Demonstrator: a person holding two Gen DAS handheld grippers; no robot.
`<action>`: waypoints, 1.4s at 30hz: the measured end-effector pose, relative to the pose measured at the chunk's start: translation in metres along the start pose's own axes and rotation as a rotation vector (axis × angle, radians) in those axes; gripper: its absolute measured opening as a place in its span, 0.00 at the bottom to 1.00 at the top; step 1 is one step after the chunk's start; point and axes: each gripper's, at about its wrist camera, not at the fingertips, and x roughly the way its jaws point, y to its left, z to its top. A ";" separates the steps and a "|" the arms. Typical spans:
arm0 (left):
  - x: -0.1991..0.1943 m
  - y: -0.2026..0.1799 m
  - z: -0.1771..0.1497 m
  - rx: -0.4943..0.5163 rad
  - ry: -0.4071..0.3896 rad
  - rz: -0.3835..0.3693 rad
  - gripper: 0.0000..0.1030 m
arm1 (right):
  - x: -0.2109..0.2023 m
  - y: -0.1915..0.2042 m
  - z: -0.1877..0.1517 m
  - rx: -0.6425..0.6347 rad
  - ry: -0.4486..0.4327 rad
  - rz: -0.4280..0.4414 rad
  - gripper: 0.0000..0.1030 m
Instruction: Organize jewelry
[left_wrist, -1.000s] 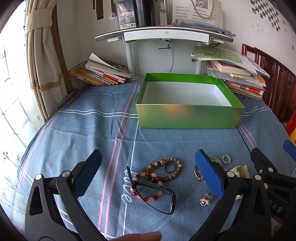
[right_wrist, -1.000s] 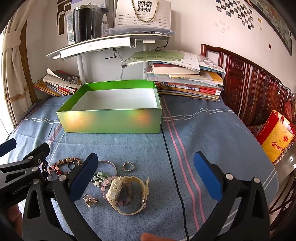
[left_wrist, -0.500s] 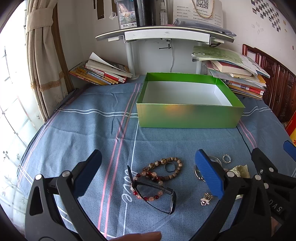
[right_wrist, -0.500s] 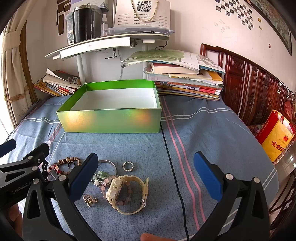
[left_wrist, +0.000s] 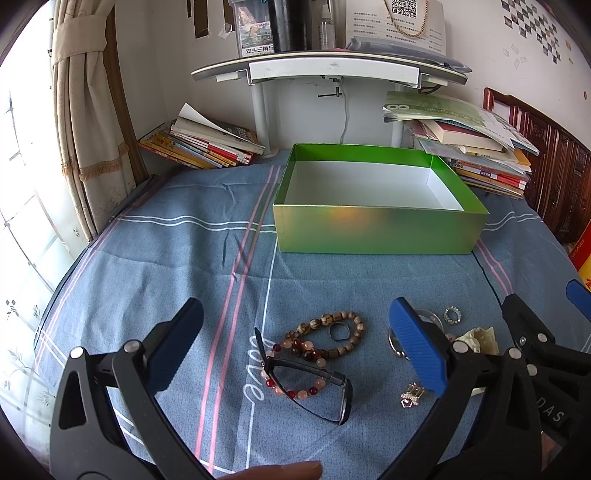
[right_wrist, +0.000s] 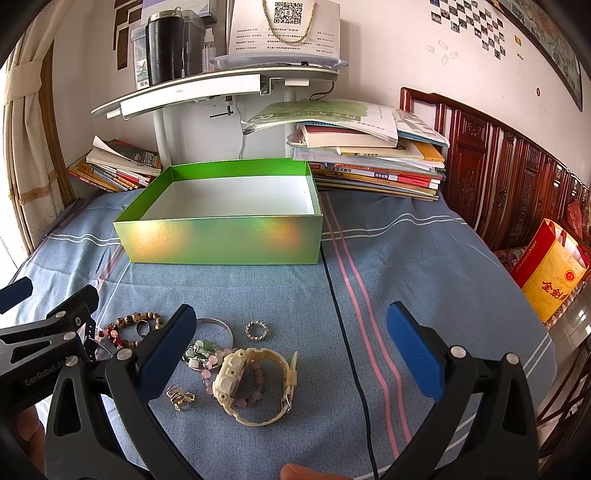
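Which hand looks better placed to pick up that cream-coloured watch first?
Right, probably. In its own view the right gripper hangs open almost directly over the cream watch. The left gripper, also open, frames the glasses and bead bracelets; the watch sits beyond its right finger.

You are in a bright room with white walls (right_wrist: 388, 55). A window (left_wrist: 22, 206) on your left lets in sun, with a tan curtain (left_wrist: 85, 110) beside it. A blue striped cloth (left_wrist: 177, 258) covers the table. A white shelf (left_wrist: 332, 68) stands at the back, books (right_wrist: 369, 155) are piled nearby, and a dark carved wooden headboard (right_wrist: 498, 177) runs along your right.
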 end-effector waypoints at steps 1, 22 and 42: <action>0.000 0.000 0.000 0.000 0.000 0.000 0.97 | 0.000 0.000 0.000 0.000 0.000 0.000 0.98; -0.001 -0.002 0.000 0.000 0.001 -0.001 0.97 | -0.001 0.000 -0.002 0.001 0.002 0.002 0.98; 0.035 0.041 -0.013 -0.060 0.156 0.017 0.96 | 0.032 -0.048 0.005 0.040 0.165 -0.031 0.97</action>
